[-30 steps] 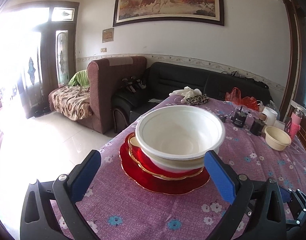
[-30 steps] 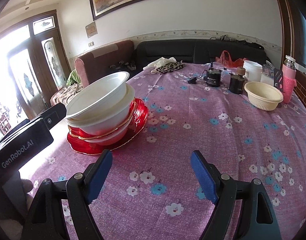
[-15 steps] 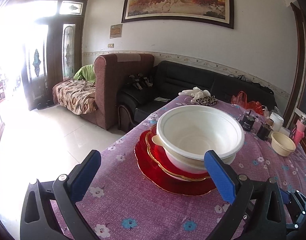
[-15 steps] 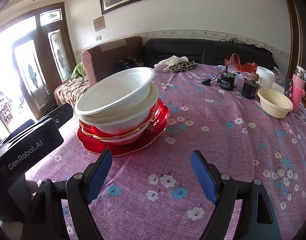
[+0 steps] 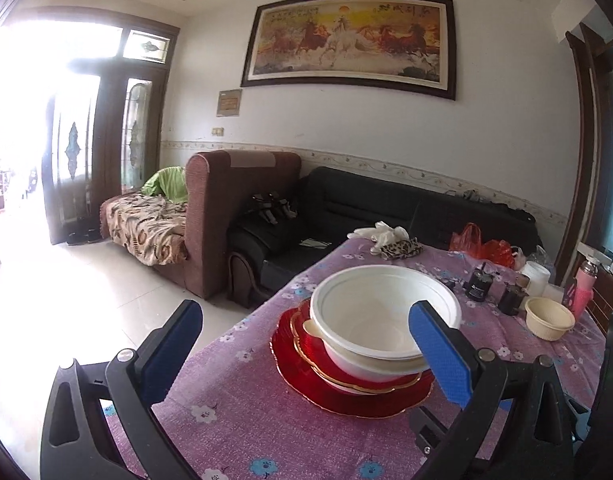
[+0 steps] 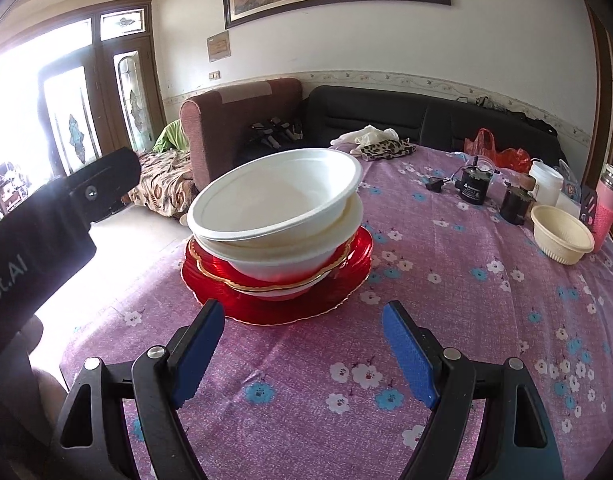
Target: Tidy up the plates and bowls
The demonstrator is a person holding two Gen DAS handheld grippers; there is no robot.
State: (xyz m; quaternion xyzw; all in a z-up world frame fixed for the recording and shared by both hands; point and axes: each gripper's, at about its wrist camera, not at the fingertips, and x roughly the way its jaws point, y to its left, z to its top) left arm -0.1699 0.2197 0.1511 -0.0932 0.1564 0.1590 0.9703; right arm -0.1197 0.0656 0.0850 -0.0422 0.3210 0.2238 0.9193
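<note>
Both hand-held grippers, left (image 5: 306, 344) and right (image 6: 302, 344), gape wide and empty before the tilted white bowls (image 6: 282, 204) (stacked on red plates (image 6: 346, 280)) on the desk (image 6: 466, 320).

The left gripper (image 6: 46, 232) body reads "bot.AI", partly cut off.

Home living room, black sofa (image 5: 406, 208), framed horse painting (image 5: 348, 42), floral-clothed table (image 6: 446, 288), glazed wooden doors (image 5: 102, 152)
</note>
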